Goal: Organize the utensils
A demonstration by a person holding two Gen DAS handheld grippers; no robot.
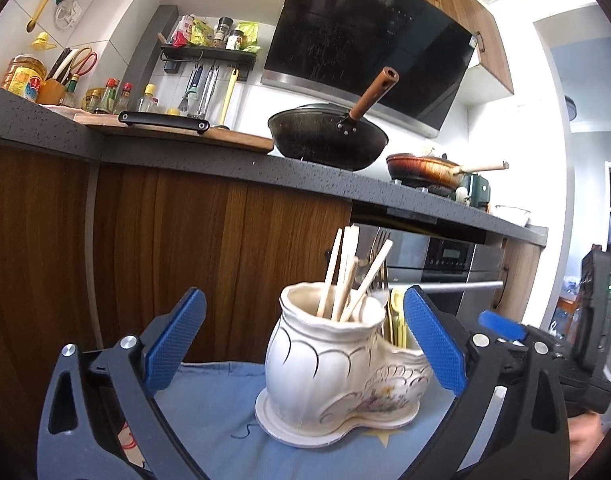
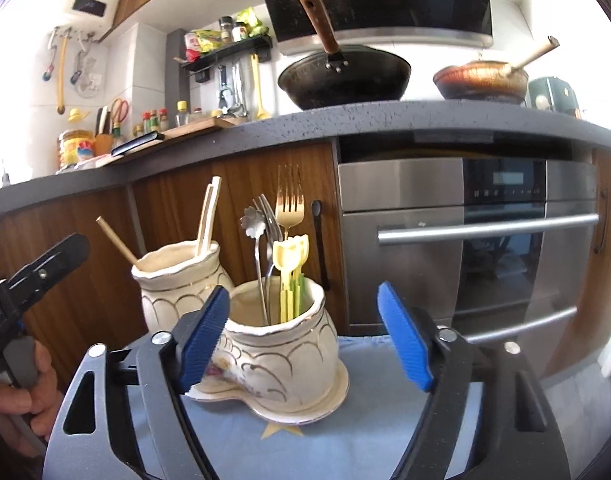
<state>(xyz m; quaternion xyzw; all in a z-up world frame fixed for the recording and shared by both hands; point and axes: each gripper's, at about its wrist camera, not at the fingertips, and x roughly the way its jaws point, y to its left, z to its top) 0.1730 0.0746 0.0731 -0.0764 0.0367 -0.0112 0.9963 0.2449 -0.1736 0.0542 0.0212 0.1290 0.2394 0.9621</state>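
Currently: left gripper (image 1: 304,334) spread wide, pads clear of the ceramic holder (image 1: 337,364) between them, grasping nothing. Right gripper (image 2: 305,338) likewise released, one pad just beside the holder's near pot, no grip. Chopsticks (image 1: 347,276) upright in one pot; gold fork (image 2: 290,204), spoons and yellow picks (image 2: 291,276) in the other. Holder on the blue cloth (image 2: 365,440), below the counter (image 1: 225,156). Sorting apparently complete; no loose utensils visible.

Both grippers wide apart, nothing gripped

Left gripper (image 1: 305,344) held level, blue pads (image 1: 176,340) spread and pressing nothing. Right gripper (image 2: 305,340) tipped slightly downward, jaws parted likewise. Hand (image 2: 21,392) wrapped round the left gripper's handle.
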